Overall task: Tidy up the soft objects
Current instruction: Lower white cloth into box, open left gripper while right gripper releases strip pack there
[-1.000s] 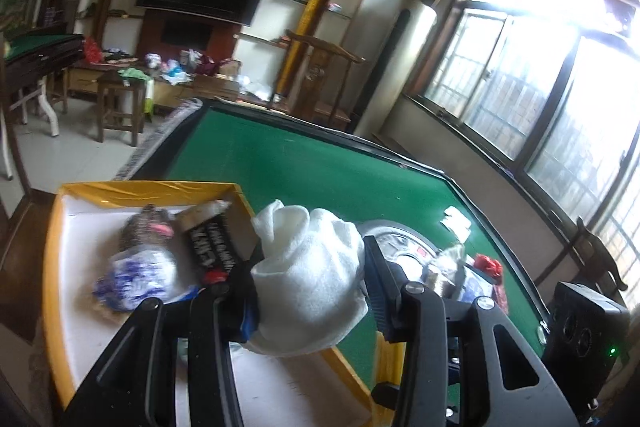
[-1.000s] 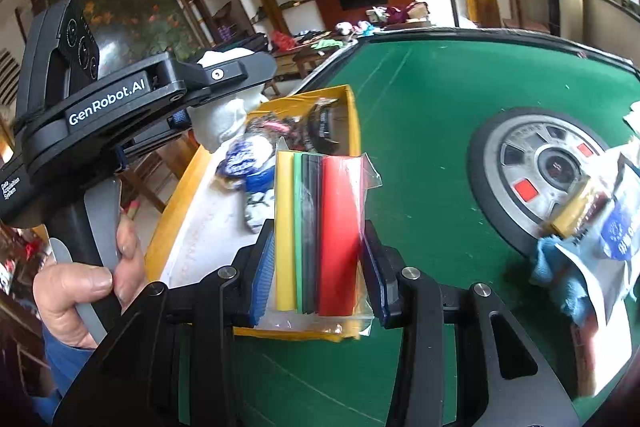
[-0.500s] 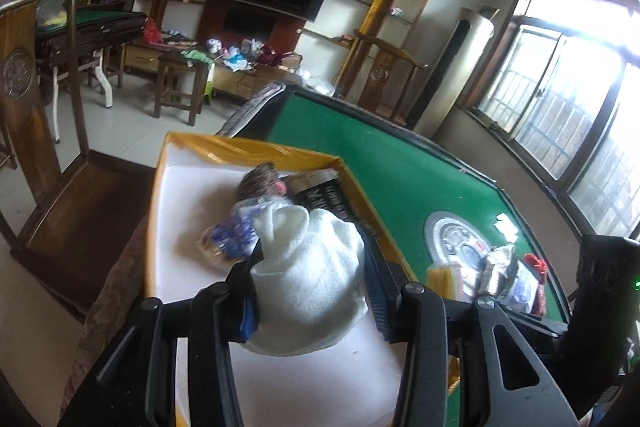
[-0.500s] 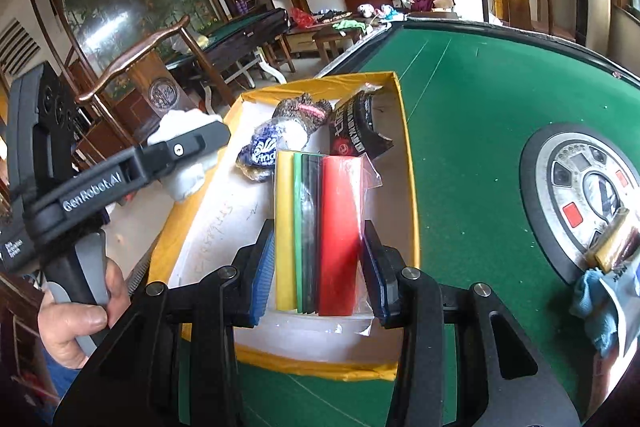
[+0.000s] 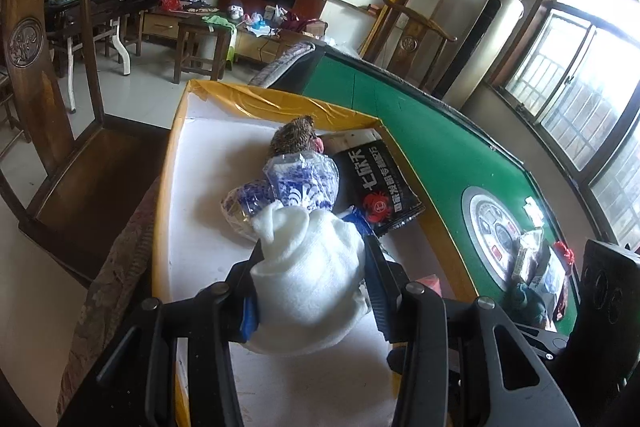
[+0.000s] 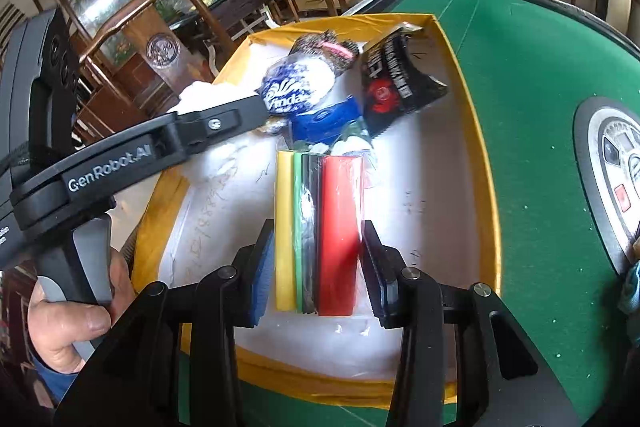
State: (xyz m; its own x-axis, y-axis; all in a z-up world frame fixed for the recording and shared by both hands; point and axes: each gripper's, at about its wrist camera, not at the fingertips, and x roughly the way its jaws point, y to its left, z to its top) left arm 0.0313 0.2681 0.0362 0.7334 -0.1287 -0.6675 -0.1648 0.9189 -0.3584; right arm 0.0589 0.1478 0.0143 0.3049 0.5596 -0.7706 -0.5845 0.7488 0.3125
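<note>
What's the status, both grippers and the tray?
Left gripper shut on white cloth, over yellow-rimmed tray. Right gripper shut on coloured strip pack, over tray. Tissue pack and black packet ahead.

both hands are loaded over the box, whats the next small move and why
Probably lower the left hand-held gripper a little and open it. It is shut on the white towel, which hangs over bare white floor of the yellow-rimmed box, just short of the tissue pack. The right hand-held gripper, holding the coloured sheet pack, can follow.
</note>
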